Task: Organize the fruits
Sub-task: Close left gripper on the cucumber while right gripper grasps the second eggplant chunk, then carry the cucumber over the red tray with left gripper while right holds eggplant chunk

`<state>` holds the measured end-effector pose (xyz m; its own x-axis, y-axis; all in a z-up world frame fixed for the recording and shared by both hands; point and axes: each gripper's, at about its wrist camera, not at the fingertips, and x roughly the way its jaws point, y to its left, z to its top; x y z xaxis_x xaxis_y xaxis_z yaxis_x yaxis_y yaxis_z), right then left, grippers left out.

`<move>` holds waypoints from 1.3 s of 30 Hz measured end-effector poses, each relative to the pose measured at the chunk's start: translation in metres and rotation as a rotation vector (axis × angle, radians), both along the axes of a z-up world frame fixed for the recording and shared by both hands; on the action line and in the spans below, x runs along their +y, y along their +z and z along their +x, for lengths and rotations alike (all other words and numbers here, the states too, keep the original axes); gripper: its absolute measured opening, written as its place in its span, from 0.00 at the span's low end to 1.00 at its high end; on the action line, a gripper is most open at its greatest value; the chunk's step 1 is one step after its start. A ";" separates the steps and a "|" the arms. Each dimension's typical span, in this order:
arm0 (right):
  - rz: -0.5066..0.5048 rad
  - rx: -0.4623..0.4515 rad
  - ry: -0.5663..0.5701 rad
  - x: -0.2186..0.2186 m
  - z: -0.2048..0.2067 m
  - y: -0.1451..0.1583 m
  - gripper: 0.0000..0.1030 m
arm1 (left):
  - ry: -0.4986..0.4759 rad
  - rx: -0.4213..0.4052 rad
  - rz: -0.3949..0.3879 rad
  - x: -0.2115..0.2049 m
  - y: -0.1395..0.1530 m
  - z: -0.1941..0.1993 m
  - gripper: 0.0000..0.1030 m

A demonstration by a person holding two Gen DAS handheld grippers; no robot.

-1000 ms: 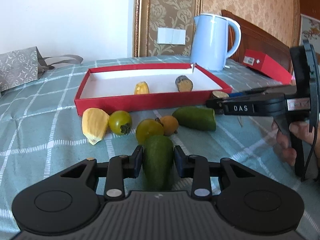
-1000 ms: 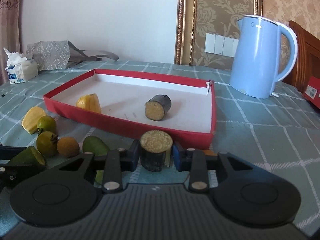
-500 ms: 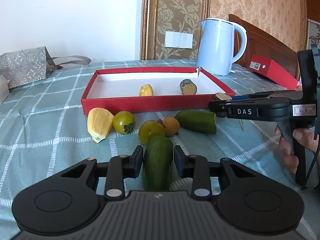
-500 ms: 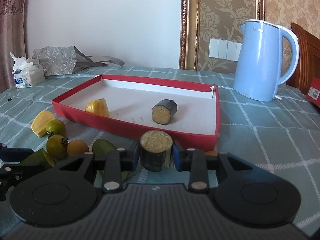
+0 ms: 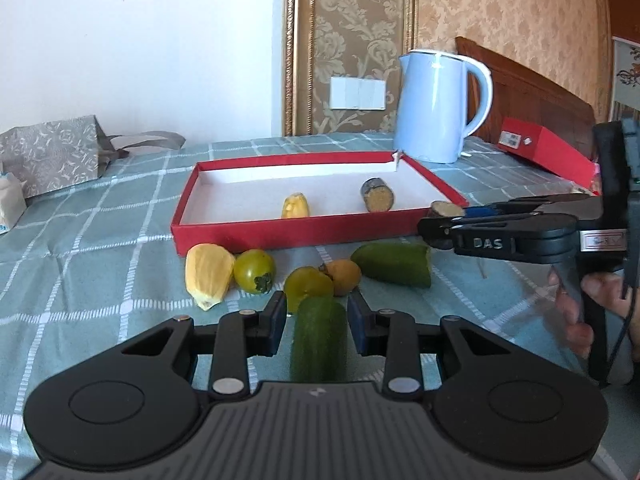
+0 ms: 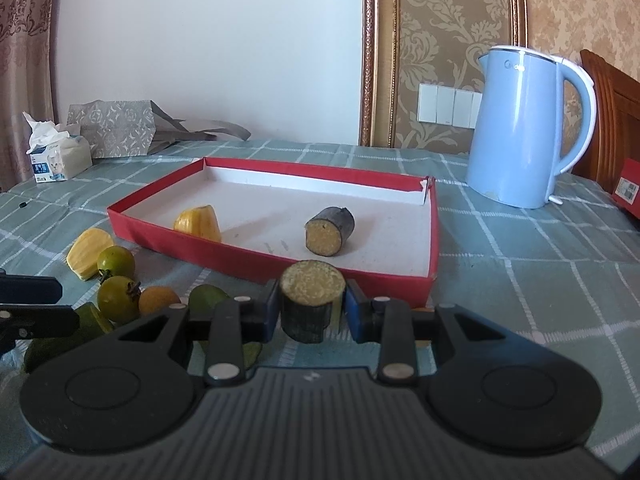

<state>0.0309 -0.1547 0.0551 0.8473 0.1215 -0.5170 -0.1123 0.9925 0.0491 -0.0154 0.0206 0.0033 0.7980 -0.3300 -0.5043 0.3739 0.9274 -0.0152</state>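
Note:
My left gripper (image 5: 318, 322) is shut on a green fruit piece (image 5: 319, 336), held above the cloth before the red tray (image 5: 280, 232). My right gripper (image 6: 312, 306) is shut on a dark-skinned, yellow-cored cane piece (image 6: 312, 294) near the tray's front right corner (image 6: 400, 284); it shows in the left wrist view (image 5: 444, 212). In the tray lie a yellow jackfruit piece (image 6: 199, 220) and another cane piece (image 6: 330, 230). On the cloth lie a jackfruit piece (image 5: 208, 274), two green tomatoes (image 5: 255, 271), an orange loquat (image 5: 344, 276) and a green piece (image 5: 394, 264).
A blue kettle (image 6: 524, 128) stands behind the tray at the right. A red box (image 5: 544, 152) lies far right. A grey paper bag (image 6: 116, 128) and a tissue pack (image 6: 56, 154) sit at the far left. Checked teal cloth (image 6: 520, 264) covers the table.
Both grippers have risen and drawn back a little with their pieces; the tray looks smaller and farther. The fruits on the cloth have not moved.

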 end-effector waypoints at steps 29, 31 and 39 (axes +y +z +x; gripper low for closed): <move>0.001 -0.007 0.007 0.001 -0.003 0.003 0.31 | 0.101 -0.031 0.095 -0.025 0.032 0.072 0.32; 0.005 -0.008 0.005 0.001 -0.003 0.004 0.31 | 0.110 -0.036 0.095 -0.025 0.035 0.084 0.32; 0.006 -0.002 0.001 0.000 -0.002 0.002 0.31 | 0.156 0.010 0.109 -0.026 0.035 0.139 0.32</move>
<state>0.0292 -0.1548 0.0574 0.8481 0.1255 -0.5147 -0.1138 0.9920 0.0544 0.1241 -0.0056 0.0388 0.8301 -0.1456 -0.5382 0.2254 0.9705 0.0852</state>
